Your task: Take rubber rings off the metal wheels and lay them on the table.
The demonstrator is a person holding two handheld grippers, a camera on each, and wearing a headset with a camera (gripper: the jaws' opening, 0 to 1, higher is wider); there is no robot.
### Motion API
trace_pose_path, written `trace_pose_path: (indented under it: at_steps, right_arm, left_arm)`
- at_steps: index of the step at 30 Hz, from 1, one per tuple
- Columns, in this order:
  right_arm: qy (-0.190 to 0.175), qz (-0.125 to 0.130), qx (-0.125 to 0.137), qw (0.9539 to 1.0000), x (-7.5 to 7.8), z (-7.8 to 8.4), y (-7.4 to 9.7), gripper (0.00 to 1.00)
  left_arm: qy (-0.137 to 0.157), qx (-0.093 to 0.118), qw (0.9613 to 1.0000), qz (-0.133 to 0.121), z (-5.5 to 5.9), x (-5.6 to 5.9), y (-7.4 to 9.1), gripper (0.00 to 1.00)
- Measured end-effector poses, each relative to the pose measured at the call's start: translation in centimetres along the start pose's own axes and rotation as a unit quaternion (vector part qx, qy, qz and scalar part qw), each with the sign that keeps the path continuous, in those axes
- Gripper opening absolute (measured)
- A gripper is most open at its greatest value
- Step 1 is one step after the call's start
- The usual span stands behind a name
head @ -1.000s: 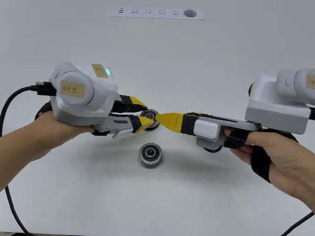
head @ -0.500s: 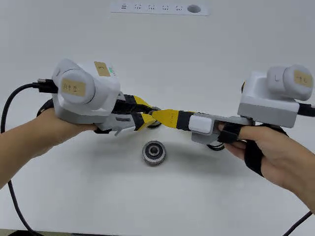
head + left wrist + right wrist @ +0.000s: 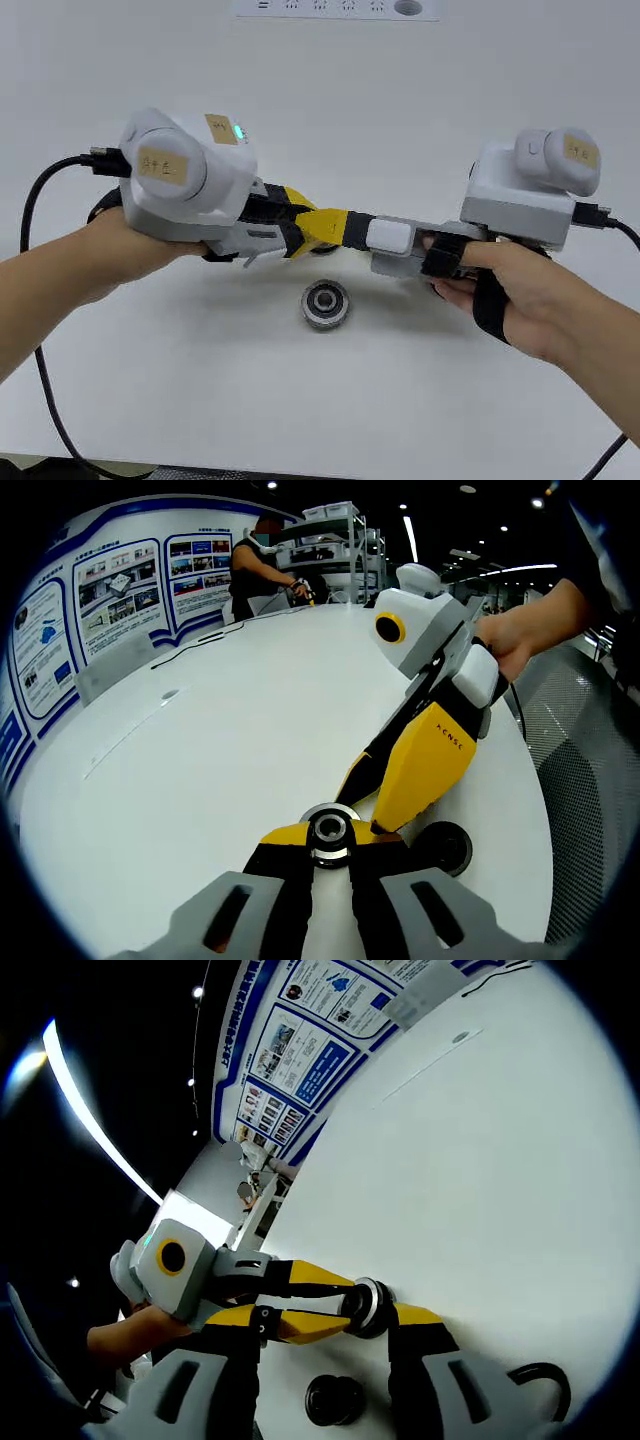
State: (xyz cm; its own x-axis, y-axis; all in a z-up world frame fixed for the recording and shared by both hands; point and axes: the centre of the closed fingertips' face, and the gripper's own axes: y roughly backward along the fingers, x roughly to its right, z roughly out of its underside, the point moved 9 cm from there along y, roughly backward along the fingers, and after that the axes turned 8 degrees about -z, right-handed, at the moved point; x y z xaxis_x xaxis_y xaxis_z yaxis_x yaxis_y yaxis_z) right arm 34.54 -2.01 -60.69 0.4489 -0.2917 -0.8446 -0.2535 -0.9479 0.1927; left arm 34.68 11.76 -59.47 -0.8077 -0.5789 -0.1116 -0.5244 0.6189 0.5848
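A small metal wheel (image 3: 330,832) sits clamped between the yellow tips of my left gripper (image 3: 330,845), which is shut on it above the table. In the head view the left gripper (image 3: 303,232) meets the right gripper (image 3: 324,232) over the white table (image 3: 200,390). My right gripper (image 3: 340,1335) has its jaws apart, one yellow tip against the held wheel (image 3: 368,1307). A second wheel (image 3: 326,303) with its black rubber ring lies on the table just below them. A loose black rubber ring (image 3: 538,1367) lies on the table near the right hand.
A white power strip (image 3: 335,8) lies at the table's far edge. A black cable (image 3: 35,230) trails from the left gripper off the near left side. In the left gripper view a person (image 3: 255,565) stands by shelves beyond the table.
The right gripper has slid left, its jaw reaching further over the wheel held by the left gripper. The head camera has shifted. The wheel on the table has stayed put.
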Motion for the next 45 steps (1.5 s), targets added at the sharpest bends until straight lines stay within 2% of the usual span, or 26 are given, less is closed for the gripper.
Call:
trace_pose_path:
  at_steps: [10, 12, 15, 20, 22, 24, 27, 34, 38, 40, 45]
  right_arm:
    - [-0.026, -0.002, 0.004, 0.9997, 0.4, 0.2, 0.8, 0.43]
    - [-0.033, -0.001, 0.004, 0.9995, 0.5, 0.3, 1.1, 0.35]
    - [-0.051, -0.014, 0.023, 0.9983, 0.3, 0.3, 1.1, 0.24]
    - [-0.031, 0.010, 0.017, 0.9993, 0.6, 0.3, 1.0, 0.34]
    - [-0.031, 0.010, 0.017, 0.9993, 0.7, 0.3, 1.0, 0.39]
    - [-0.035, 0.003, 0.016, 0.9992, 0.7, 0.3, 0.9, 0.39]
    - [-0.031, 0.006, 0.016, 0.9994, 0.9, 0.3, 0.8, 0.41]
    - [-0.033, 0.002, 0.012, 0.9994, 1.0, 0.2, 0.2, 0.42]
    - [-0.034, 0.001, 0.010, 0.9994, 1.0, 0.1, 0.4, 0.43]
    - [-0.046, -0.008, 0.006, 0.9989, 0.9, 0.3, 0.6, 0.38]
    - [-0.045, -0.014, 0.015, 0.9988, 1.0, 0.4, 0.7, 0.39]
  left_arm:
    - [0.000, 0.000, 1.0000, 0.000, 0.0, -0.1, -0.1, 0.13]
    - [0.001, 0.000, 1.0000, 0.000, 0.0, -0.1, -0.1, 0.13]
    - [0.000, 0.000, 1.0000, 0.001, 0.0, -0.1, -0.2, 0.13]
    - [0.000, -0.001, 1.0000, 0.001, 0.0, -0.1, -0.2, 0.13]
    - [-0.001, -0.001, 1.0000, 0.002, 0.0, -0.1, -0.2, 0.13]
    - [0.000, 0.000, 1.0000, 0.002, 0.0, -0.2, -0.2, 0.13]
    - [0.000, 0.000, 1.0000, 0.002, 0.1, -0.2, -0.2, 0.13]
    - [0.000, 0.000, 1.0000, 0.002, 0.1, -0.2, -0.3, 0.13]
    - [0.000, 0.000, 1.0000, 0.003, 0.1, -0.2, -0.3, 0.13]
    - [-0.001, 0.000, 1.0000, 0.003, 0.1, -0.2, -0.3, 0.13]
    - [-0.001, -0.001, 1.0000, 0.001, 0.1, -0.2, -0.3, 0.13]
